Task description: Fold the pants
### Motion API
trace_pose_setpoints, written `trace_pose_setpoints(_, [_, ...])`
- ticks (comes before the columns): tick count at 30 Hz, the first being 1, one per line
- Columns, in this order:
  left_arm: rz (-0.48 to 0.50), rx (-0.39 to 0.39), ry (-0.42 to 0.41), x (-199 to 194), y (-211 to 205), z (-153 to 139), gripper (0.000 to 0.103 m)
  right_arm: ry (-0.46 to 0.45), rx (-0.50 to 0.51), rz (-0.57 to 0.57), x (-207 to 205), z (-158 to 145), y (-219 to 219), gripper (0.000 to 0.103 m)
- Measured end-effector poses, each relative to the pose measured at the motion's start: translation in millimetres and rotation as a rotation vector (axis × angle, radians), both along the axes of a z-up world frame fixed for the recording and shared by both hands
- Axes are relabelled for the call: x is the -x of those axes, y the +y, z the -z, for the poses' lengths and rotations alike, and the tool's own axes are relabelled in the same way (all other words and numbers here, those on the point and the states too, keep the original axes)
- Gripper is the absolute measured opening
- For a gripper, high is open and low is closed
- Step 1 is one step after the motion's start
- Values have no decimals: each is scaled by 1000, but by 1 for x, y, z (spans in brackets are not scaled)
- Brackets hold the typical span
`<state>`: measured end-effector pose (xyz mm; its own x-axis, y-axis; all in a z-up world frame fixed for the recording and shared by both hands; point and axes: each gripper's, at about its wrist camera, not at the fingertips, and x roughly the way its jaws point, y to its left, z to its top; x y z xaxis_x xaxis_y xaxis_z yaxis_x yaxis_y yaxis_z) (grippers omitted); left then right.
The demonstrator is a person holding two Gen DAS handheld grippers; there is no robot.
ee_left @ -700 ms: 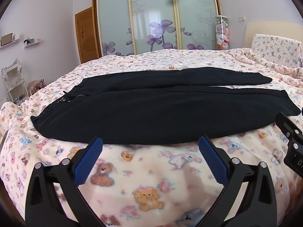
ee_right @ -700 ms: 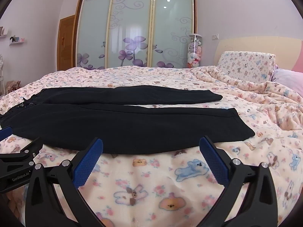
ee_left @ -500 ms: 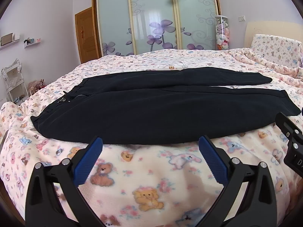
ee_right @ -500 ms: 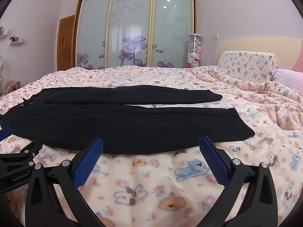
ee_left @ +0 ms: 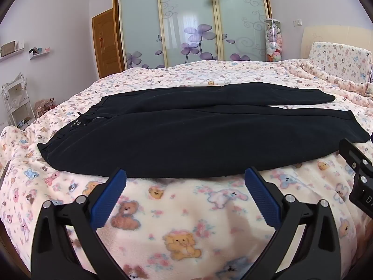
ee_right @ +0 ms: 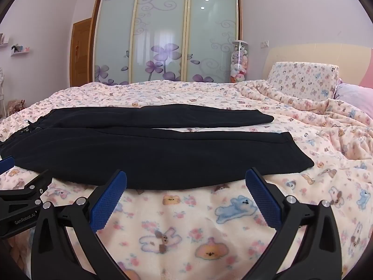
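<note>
Black pants (ee_left: 198, 137) lie flat across the bed, waistband at the left, both legs stretched to the right with a narrow gap between them. They also show in the right wrist view (ee_right: 144, 154). My left gripper (ee_left: 185, 177) is open and empty, hovering just in front of the near leg's edge toward the waist end. My right gripper (ee_right: 185, 177) is open and empty, just in front of the same near edge toward the hem. Part of the right gripper's body (ee_left: 359, 177) shows in the left view; the left gripper's body (ee_right: 21, 200) shows in the right view.
The bed is covered by a pink teddy-bear blanket (ee_left: 186, 221), rumpled at the right near a matching pillow (ee_right: 303, 81). Sliding wardrobe doors (ee_right: 163, 37), a wooden door (ee_left: 106, 44) and a tube of plush toys (ee_right: 239, 63) stand behind the bed.
</note>
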<state>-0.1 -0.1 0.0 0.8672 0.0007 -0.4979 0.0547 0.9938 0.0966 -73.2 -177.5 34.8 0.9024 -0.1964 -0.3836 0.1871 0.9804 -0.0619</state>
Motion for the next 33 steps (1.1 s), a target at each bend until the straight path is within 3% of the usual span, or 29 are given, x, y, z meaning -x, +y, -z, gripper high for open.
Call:
trace_pose_setpoints(21, [0,1,3,0,0,0,101,2,-3,-1,-1,-1,0,102])
trace_pose_setpoints(30, [-2,28,17,0,2,8,101,26,-74,-6,-4,0,-18,102])
trace_pose_setpoints(33, [-1,19,22,-5,4,-2,101,37,-70,-17,-4,-2,-20,102])
